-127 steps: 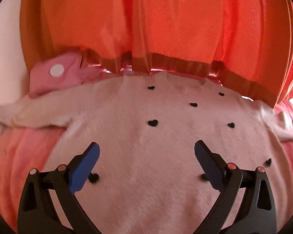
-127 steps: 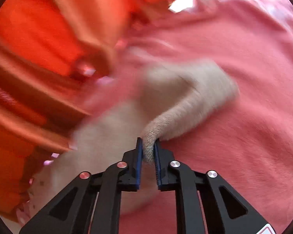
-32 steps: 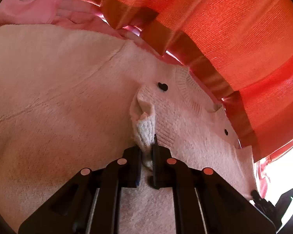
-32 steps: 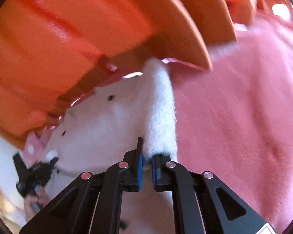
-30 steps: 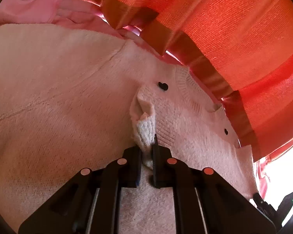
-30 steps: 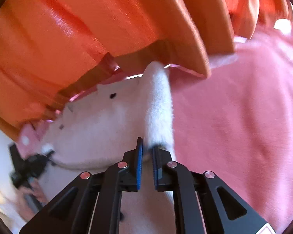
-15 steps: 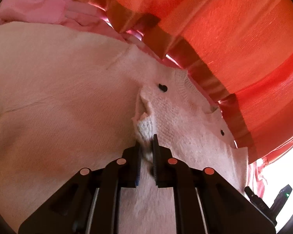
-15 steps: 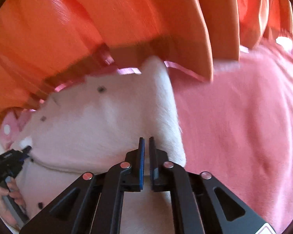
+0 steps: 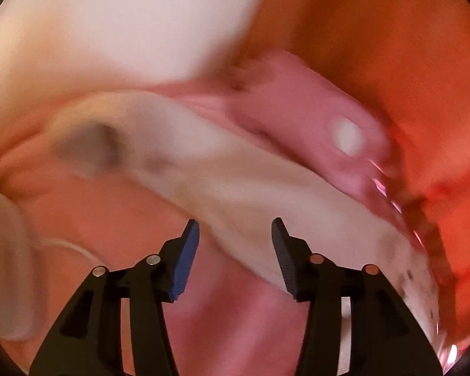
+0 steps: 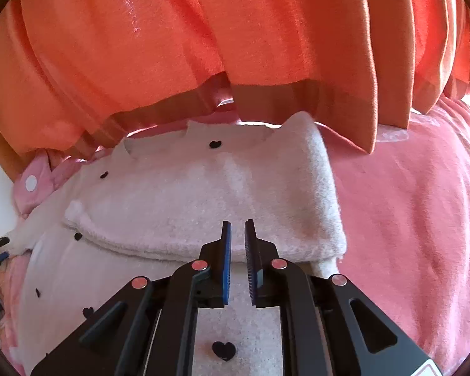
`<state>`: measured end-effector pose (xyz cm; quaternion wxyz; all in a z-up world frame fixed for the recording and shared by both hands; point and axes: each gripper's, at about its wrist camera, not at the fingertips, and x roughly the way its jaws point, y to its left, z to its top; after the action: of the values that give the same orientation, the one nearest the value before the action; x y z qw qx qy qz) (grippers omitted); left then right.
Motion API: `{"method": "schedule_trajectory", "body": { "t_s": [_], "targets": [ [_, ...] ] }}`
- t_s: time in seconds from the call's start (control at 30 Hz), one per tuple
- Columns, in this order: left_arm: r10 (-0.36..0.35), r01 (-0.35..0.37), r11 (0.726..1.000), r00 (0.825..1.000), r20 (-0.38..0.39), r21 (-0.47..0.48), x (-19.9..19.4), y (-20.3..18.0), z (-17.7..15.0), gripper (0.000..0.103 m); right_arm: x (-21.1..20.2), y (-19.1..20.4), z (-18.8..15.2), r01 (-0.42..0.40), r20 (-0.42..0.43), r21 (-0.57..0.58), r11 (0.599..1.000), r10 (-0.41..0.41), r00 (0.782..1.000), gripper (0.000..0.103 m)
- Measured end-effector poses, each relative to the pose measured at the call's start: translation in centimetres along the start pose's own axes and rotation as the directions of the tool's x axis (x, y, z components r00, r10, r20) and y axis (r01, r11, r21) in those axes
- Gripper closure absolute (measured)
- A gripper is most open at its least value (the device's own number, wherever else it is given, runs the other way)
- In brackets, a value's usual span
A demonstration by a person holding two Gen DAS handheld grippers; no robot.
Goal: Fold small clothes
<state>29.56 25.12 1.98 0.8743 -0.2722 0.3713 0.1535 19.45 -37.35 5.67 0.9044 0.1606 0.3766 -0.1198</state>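
Note:
A small cream sweater with black hearts lies on a pink blanket. Its right sleeve is folded across the body. My right gripper hovers just above the folded sleeve's lower edge, jaws slightly apart and holding nothing. In the blurred left wrist view my left gripper is open and empty above the sweater's left sleeve, which stretches out to the left, cuff opening towards me.
Orange curtains hang along the far edge of the bed. A pink polka-dot pillow sits at the sweater's far left; it also shows in the left wrist view. A pale wall is beyond.
Both grippers have let go of the sweater. The right one opened slightly after laying the sleeve across the body. The left one opened wide and swung fast to the outstretched left sleeve.

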Motion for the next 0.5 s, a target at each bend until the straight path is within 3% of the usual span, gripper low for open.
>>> {"method": "schedule_trajectory", "body": {
  "t_s": [0.03, 0.13, 0.23, 0.27, 0.3, 0.37, 0.43, 0.5],
  "targets": [
    [0.011, -0.011, 1.000, 1.000, 0.004, -0.022, 0.0, 0.8, 0.4, 0.055, 0.2, 0.1, 0.0, 0.000, -0.002, -0.003, 1.000, 0.000, 1.000, 0.092],
    [0.074, -0.073, 0.994, 0.997, 0.014, -0.081, 0.5, 2.6, 1.3, 0.039, 0.3, 0.4, -0.1, -0.004, -0.007, -0.015, 1.000, 0.004, 1.000, 0.092],
    [0.118, -0.116, 0.988, 0.993, 0.007, -0.098, 1.9, 3.2, 2.4, 0.039, 0.5, 0.7, -0.3, -0.009, -0.015, -0.029, 1.000, 0.008, 1.000, 0.092],
    [0.112, -0.112, 0.988, 0.994, 0.000, -0.108, 2.6, 3.3, 2.9, 0.049, 0.5, 0.7, -0.3, -0.010, -0.018, -0.029, 1.000, 0.010, 1.000, 0.092],
    [0.095, -0.095, 0.989, 0.995, -0.002, -0.112, 2.7, 3.5, 3.3, 0.067, 0.6, 0.8, -0.3, -0.011, -0.020, -0.029, 1.000, 0.011, 1.000, 0.092],
    [0.057, -0.056, 0.993, 0.998, 0.006, -0.101, 2.9, 2.9, 4.2, 0.088, 0.6, 0.8, -0.3, -0.013, -0.020, -0.027, 1.000, 0.013, 1.000, 0.092],
    [0.036, -0.033, 0.999, 0.998, 0.055, -0.040, 1.8, 0.5, 5.2, 0.097, 0.6, 0.8, -0.3, -0.020, -0.016, -0.020, 1.000, 0.020, 1.000, 0.092],
    [-0.021, 0.016, 0.999, 0.994, 0.110, 0.042, -0.1, -3.2, 6.1, 0.098, 0.5, 0.9, -0.3, -0.025, -0.011, -0.019, 1.000, 0.025, 1.000, 0.092]
  ]
}}
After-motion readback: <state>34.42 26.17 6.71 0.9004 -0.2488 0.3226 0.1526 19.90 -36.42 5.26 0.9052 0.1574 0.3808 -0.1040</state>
